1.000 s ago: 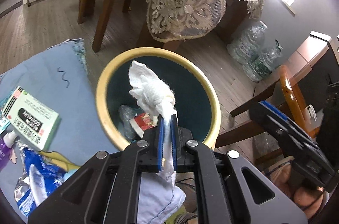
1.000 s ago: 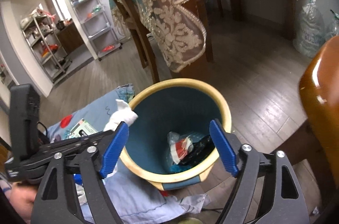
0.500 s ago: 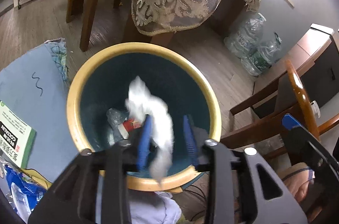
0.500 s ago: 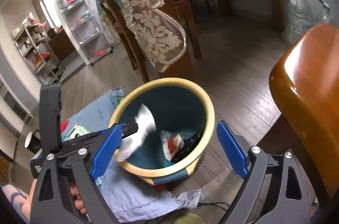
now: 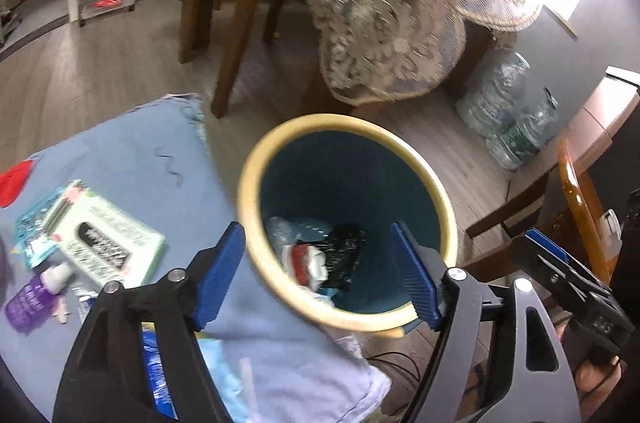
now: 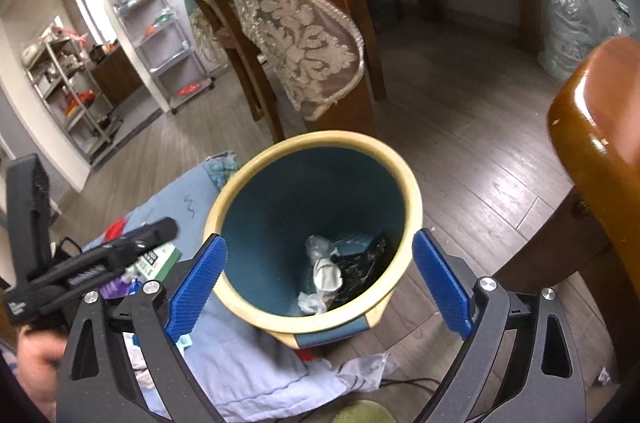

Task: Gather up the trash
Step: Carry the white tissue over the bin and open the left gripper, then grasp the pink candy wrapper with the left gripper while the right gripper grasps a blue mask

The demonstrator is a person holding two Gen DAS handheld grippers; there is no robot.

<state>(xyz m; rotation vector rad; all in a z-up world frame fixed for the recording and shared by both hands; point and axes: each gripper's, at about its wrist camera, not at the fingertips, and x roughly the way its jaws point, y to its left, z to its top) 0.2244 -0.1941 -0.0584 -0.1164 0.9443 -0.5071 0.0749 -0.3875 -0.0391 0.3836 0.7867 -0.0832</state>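
**Left wrist view: both grippers spread over the bin**

Left wrist view looks steeply down into a round bin (image 5: 280, 287) with a thick cream rim and smooth teal inner wall. The left gripper (image 5: 320, 279) has ribbed blue pads; its jaws are opening, with nothing between them. At the bin's bottom lies the trash (image 5: 308, 263): a crumpled white tissue beside a red-and-white wrapper and black crinkled plastic. At 9 o'clock, a green-and-white carton (image 5: 108, 243) rests on a soft blue cloth (image 5: 132, 163).

From the right wrist, the right gripper (image 6: 320, 287), also tilted downward, frames the bin; its jaws are opening too, nearly at their widest, gripping nothing. A lace tablecloth (image 6: 296, 23) hangs at 12 o'clock.
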